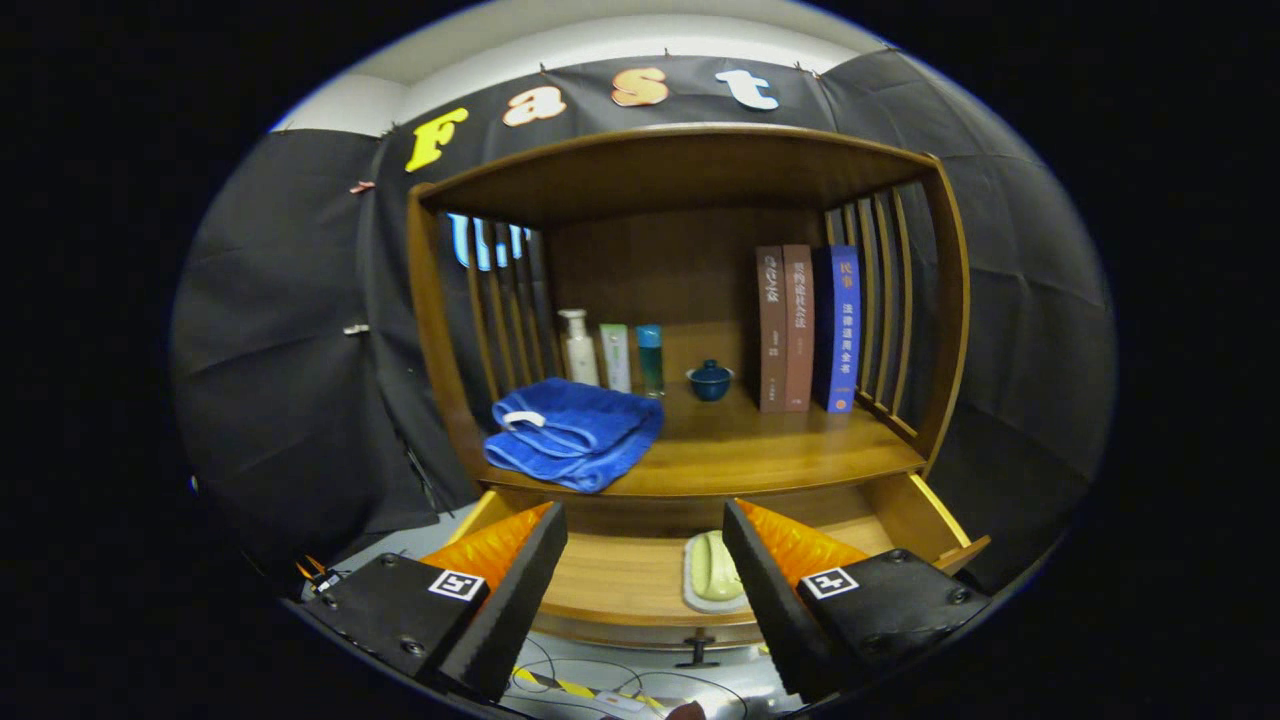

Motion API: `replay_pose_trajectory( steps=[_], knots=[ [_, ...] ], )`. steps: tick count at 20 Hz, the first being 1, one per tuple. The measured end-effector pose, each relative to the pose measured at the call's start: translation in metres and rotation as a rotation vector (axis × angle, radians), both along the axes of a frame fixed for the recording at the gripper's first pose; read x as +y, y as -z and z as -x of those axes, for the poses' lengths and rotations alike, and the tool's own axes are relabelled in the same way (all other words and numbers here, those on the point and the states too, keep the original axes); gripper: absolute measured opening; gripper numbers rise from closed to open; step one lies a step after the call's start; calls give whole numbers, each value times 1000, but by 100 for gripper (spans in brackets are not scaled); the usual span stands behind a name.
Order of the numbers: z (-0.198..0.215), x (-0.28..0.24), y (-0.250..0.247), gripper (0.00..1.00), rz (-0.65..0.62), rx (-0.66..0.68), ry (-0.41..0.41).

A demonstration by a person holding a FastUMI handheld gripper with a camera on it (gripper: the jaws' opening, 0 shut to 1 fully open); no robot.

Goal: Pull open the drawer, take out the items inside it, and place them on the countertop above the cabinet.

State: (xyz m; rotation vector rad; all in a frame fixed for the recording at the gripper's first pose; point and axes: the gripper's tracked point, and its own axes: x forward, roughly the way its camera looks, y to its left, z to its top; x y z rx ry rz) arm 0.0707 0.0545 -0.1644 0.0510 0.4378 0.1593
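The gripper is held with fingers spread wide above the pulled-out drawer. A pale green soap bar on its dish lies inside at one o'clock, long axis pointing toward twelve. A folded blue towel rests on the countertop.

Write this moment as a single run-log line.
drawer: open | towel: on countertop | soap on dish: in drawer, between tongs' fingers | tongs: open, holding nothing
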Motion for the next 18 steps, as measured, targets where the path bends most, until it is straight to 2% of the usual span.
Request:
replay_pose_trajectory(
  steps=[4,9,14,16,18],
  knots=[
    [-29,-22,44,99,57,197,-20],
    [-44,-22,110,99,38,486,-53],
    [-62,-40,164,100,144,607,-1],
    [-64,-35,180,92,134,643,7],
    [-62,-38,194,79,155,689,17]
  ],
)
